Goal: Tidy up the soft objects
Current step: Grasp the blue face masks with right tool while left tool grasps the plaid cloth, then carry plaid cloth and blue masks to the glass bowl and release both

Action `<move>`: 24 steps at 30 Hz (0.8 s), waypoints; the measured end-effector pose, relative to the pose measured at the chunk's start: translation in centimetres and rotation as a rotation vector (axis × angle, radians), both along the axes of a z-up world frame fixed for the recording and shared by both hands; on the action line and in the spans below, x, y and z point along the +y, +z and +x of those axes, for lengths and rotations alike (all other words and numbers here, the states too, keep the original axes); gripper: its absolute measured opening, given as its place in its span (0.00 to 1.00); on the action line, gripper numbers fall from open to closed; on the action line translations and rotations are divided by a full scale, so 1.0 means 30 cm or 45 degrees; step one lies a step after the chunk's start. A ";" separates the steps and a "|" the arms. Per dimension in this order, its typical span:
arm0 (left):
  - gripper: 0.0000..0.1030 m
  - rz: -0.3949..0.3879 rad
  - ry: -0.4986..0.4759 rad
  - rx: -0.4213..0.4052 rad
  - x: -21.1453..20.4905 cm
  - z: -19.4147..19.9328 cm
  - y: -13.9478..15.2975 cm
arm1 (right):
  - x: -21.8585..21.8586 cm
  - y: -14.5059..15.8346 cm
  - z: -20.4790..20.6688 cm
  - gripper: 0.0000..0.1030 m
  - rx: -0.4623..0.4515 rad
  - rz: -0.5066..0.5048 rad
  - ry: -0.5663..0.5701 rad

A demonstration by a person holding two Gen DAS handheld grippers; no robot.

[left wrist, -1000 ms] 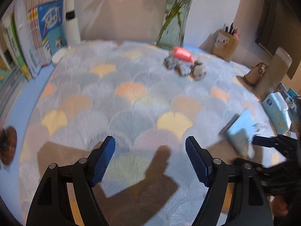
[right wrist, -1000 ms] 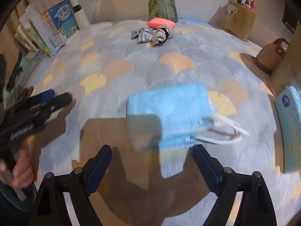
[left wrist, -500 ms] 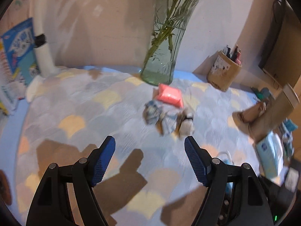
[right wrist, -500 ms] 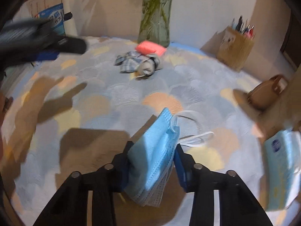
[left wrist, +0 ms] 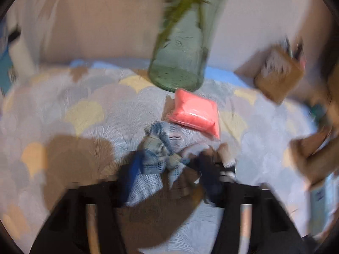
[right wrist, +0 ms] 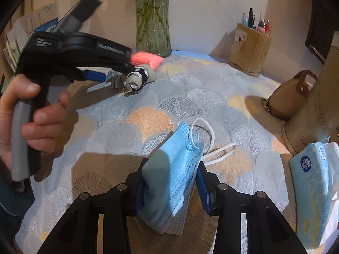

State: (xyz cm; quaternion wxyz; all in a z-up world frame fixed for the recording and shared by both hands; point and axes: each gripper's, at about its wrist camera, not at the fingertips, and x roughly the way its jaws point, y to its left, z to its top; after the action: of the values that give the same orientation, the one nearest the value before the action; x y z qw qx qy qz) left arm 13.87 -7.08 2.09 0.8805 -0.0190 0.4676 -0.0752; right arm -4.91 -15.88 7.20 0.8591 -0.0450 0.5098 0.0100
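The blue face mask [right wrist: 171, 182] stands folded between the right gripper [right wrist: 171, 185] jaws, which pinch it above the patterned tabletop [right wrist: 190, 97], its lower edge hidden behind them. The crumpled grey-blue cloth [left wrist: 161, 154] lies just before a pink packet [left wrist: 193, 112] and glass vase [left wrist: 180, 48]. The left gripper [left wrist: 169, 180] jaws have just been closing around it, but blur hides whether they grip.

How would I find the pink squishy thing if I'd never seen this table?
Look for the tall glass vase with green stems at the back of the patterned tablecloth. Right at its foot lies the pink packet, beside a crumpled grey-blue cloth bundle. It is the only bright pink, smooth, flat thing there.
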 end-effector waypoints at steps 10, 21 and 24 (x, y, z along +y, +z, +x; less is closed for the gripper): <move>0.25 -0.021 -0.071 -0.048 0.099 -0.198 0.078 | -0.053 0.038 -0.024 0.39 -0.063 0.174 0.015; 0.25 -0.061 0.030 -0.116 0.264 -0.481 0.037 | -0.082 0.031 -0.022 0.87 -0.015 0.239 -0.046; 0.25 -0.058 0.067 -0.158 0.278 -0.488 0.035 | -0.101 0.012 -0.019 0.88 0.031 0.282 -0.070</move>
State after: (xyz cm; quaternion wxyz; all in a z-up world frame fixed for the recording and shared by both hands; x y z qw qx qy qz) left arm -0.76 1.26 3.13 0.9089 -0.0465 0.4095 -0.0638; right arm -5.47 -18.92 7.56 0.8524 0.0642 0.5171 0.0431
